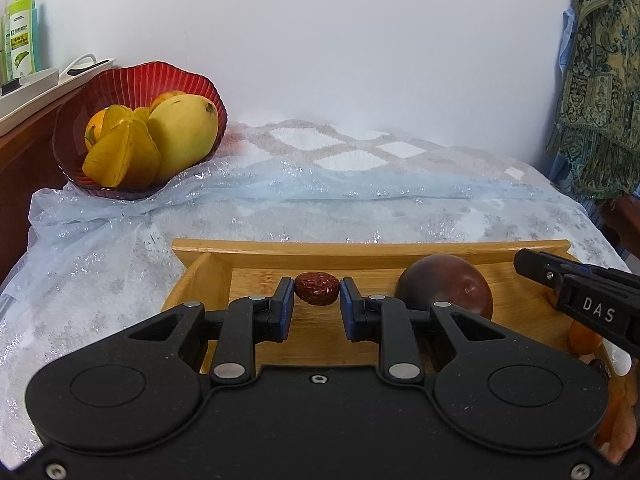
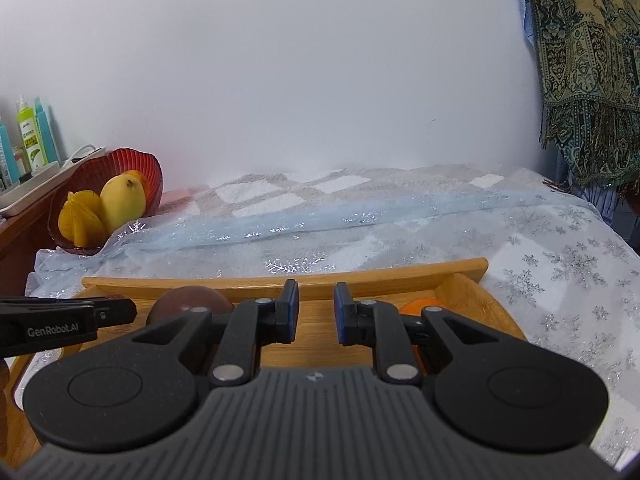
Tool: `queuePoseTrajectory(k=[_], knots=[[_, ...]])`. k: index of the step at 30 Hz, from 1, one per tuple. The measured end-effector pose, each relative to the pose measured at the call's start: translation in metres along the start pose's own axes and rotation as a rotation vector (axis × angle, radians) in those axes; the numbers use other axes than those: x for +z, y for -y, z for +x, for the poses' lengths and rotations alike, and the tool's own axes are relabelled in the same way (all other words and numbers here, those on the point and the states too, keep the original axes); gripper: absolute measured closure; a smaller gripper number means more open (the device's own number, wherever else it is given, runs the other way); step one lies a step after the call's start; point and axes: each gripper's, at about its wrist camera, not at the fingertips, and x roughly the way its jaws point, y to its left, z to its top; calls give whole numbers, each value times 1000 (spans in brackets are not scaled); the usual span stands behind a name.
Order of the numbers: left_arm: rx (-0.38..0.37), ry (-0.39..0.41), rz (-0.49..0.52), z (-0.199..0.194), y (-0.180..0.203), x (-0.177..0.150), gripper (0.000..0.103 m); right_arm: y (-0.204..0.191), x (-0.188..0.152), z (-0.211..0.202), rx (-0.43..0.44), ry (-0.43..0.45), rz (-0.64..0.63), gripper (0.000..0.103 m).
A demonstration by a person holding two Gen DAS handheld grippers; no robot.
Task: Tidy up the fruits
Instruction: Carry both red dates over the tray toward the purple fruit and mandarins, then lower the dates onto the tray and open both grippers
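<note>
Jujube: dried red jujube (image 1: 317, 289) sits between the left claw (image 1: 316, 294) fingertips, above the bamboo tray (image 1: 280, 249) floor.
Left claw: pads close on both ends; whether they pinch it, I cannot tell.
Right claw (image 2: 316, 306): parted, empty.
Handling: likely light, wrinkled, firm; hold its ends gently.
Destination: probably red bowl (image 1: 132, 76), far ahead-left.
</note>
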Motion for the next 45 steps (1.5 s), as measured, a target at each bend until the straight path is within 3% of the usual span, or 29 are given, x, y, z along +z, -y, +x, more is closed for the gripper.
queuePoseTrajectory(k=[22, 45], knots=[[-4, -38, -2, 10, -3, -5, 76, 0, -2, 3, -2, -27, 13, 76], [3, 1, 26, -8, 1, -8, 35, -1, -1, -12, 6, 22, 20, 32]])
